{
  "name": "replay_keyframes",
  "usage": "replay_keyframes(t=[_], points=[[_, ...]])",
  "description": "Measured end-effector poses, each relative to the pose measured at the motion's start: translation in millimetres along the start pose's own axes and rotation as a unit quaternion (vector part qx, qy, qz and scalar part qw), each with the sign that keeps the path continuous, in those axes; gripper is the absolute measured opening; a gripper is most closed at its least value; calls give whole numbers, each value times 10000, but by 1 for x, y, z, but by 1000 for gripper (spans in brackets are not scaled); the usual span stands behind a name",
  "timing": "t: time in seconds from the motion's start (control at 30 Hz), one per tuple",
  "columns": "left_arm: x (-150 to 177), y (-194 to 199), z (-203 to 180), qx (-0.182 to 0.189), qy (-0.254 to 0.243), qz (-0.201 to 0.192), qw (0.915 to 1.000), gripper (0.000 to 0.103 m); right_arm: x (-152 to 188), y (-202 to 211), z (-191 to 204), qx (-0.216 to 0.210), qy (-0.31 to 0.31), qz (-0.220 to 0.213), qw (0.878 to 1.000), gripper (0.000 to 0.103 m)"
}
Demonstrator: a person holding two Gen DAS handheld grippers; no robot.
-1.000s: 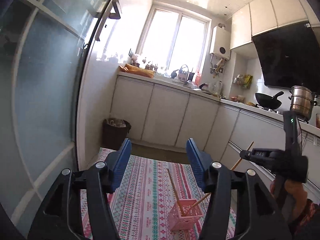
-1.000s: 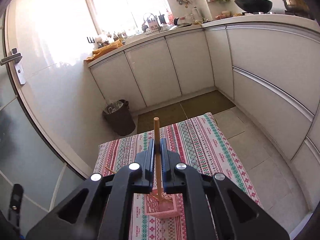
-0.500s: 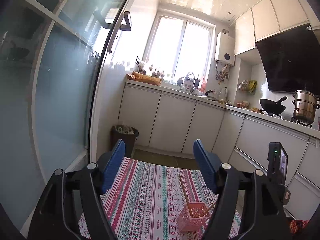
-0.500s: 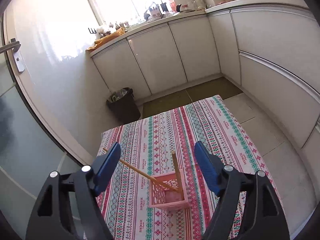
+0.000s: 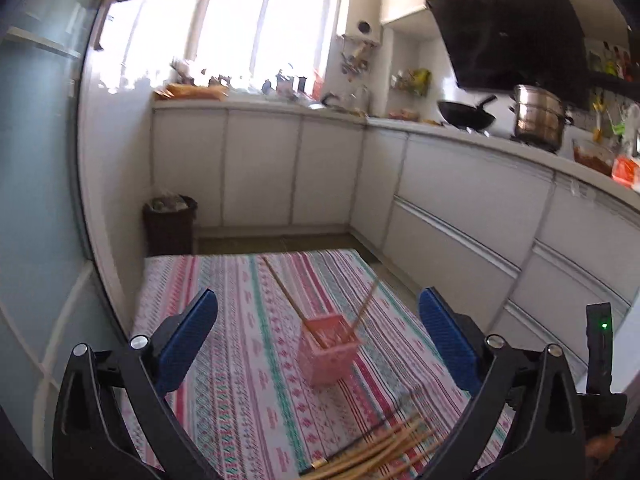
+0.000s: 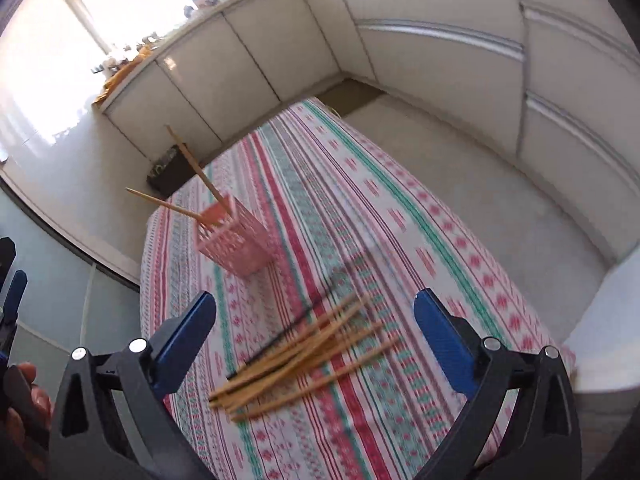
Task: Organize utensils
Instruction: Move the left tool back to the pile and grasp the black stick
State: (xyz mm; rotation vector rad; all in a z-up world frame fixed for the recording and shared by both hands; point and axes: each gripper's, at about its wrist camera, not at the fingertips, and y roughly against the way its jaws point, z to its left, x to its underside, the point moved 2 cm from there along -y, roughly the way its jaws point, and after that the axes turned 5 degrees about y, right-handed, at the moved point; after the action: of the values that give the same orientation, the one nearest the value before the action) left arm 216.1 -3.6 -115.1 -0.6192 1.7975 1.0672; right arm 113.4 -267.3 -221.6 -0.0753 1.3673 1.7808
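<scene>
Right hand-held gripper (image 6: 314, 312) dropped, jaws just opened, empty | chopsticks (image 6: 304, 354) below

Pink perforated plastic basket (image 6: 236, 240). 2 tan wooden chopsticks (image 6: 198, 168) in it. Loose pile of tan wooden chopsticks (image 6: 304, 352), 1 black. Striped woven tablecloth (image 6: 400, 216): pink, red, teal and white bands. Dark brown bin (image 5: 170, 224). Blue gripper pads (image 5: 188, 336).
</scene>
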Motion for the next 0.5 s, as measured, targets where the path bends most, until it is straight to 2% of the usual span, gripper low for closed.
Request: replay_keyframes(t=[0.1, 0.17, 0.23, 0.33, 0.43, 0.5], points=[[40, -22, -26, 582, -583, 849, 9930, 96, 39, -4, -37, 162, -322, 247, 9990, 97], [69, -35, -49, 827, -1078, 1366, 9813, 96, 52, -4, -54, 257, -365, 298, 9986, 97], [88, -46, -69, 1013, -1397, 1664, 9708, 96, 57, 0, -65, 384, -282, 126, 9988, 97], [105, -61, -92, 1069, -1851, 1964, 9569, 96, 62, 5, -73, 559, -160, 95, 9983, 97], [104, -77, -107, 1058, -2223, 2294, 9417, 96, 64, 11, -70, 706, 219, -49, 9973, 97], [103, -91, -114, 1065, -2371, 2649, 9286, 96, 63, 15, -72, 856, 378, -130, 9955, 97]])
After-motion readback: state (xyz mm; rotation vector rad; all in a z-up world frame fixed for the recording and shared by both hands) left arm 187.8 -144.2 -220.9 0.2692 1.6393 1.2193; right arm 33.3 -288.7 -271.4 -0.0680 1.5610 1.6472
